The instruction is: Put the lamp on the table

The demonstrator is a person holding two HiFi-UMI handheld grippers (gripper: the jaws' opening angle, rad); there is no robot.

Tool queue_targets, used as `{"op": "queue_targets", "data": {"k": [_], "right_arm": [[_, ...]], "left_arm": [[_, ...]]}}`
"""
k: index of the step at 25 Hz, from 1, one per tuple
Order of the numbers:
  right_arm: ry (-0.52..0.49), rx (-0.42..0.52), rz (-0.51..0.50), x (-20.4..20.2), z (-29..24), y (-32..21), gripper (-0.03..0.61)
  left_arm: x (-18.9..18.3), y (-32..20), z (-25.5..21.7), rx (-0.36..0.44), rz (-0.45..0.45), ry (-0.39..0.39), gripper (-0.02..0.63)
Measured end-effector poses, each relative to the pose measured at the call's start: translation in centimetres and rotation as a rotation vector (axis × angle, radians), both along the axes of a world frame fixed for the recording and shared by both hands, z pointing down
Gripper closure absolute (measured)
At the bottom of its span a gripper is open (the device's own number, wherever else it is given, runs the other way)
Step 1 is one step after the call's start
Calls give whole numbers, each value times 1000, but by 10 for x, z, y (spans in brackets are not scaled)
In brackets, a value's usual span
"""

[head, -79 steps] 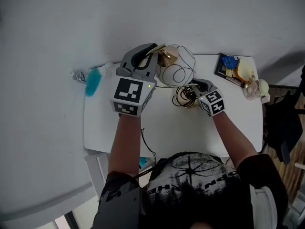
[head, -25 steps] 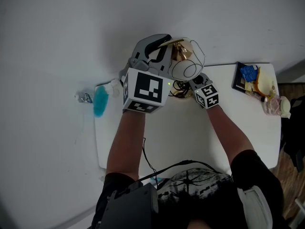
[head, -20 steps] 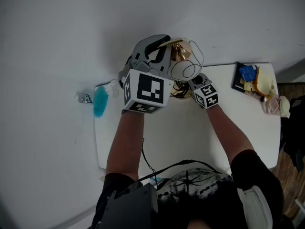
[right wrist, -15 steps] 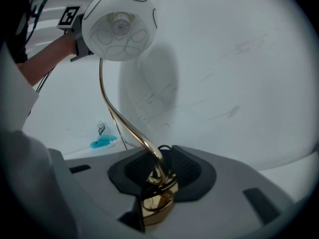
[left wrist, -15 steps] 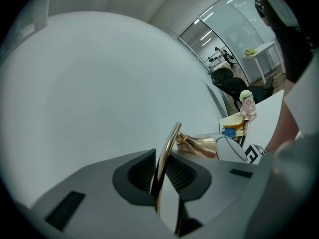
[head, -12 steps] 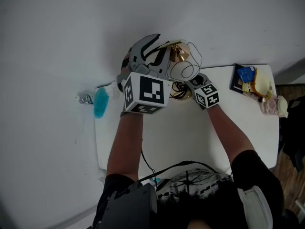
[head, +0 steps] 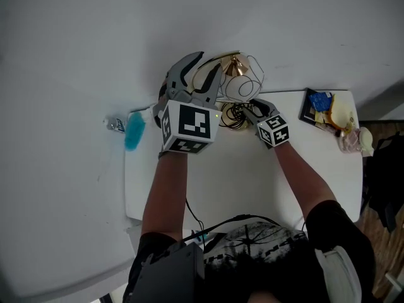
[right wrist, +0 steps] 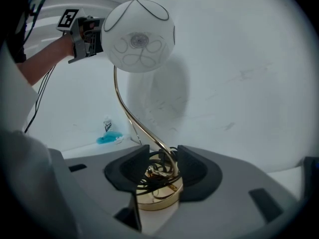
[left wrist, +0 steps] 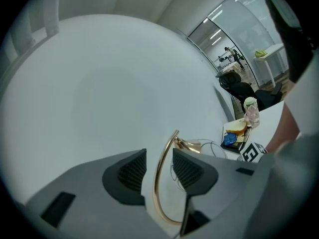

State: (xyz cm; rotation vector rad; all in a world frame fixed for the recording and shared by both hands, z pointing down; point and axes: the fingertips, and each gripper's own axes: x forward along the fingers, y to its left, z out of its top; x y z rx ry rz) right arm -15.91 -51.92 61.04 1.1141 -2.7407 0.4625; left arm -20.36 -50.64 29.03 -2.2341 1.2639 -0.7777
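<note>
The lamp stands upright on the white table (head: 252,169) near its back edge. It has a white globe (head: 242,87) wrapped in black wire, a curved gold stem (left wrist: 162,178) and a round gold base (right wrist: 157,195) with black cord coiled on it. My left gripper (head: 202,65) is high up at the stem; its jaws are opening, and the stem runs between them with a gap on each side. My right gripper (head: 249,106) is down at the base; its jaws are also opening, with the base and cord between the pads.
A blue-filled bottle (head: 134,130) lies at the table's back left corner. A black tray (head: 319,106) with small items sits at the back right. A black cable (head: 189,210) hangs off the front edge. The wall is right behind the lamp.
Both grippers' jaws have spread apart, off the stem and the base. The lamp stays standing where it was half a second ago. The left gripper has shifted slightly left.
</note>
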Motion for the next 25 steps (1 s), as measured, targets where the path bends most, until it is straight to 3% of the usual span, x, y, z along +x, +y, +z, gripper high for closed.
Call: {"op": "queue_targets", "data": {"k": [5, 8, 12, 15, 20, 25], "right_arm": [[-3, 23, -22, 12, -19, 20, 413], [-6, 39, -34, 21, -34, 37, 414], [-19, 84, -63, 39, -64, 66, 418], [-44, 111, -69, 59, -90, 92, 465], [-27, 186, -98, 92, -126, 140, 532], [8, 238, -128, 126, -147, 193, 551]], "left_arm": [[-3, 28, 0, -26, -33, 153, 457], [-2, 50, 12, -63, -45, 207, 462], [3, 85, 27, -93, -48, 339, 526], [13, 115, 46, -125, -45, 424, 571], [50, 168, 88, -205, -23, 479, 595], [99, 220, 125, -290, 25, 510, 597]]}}
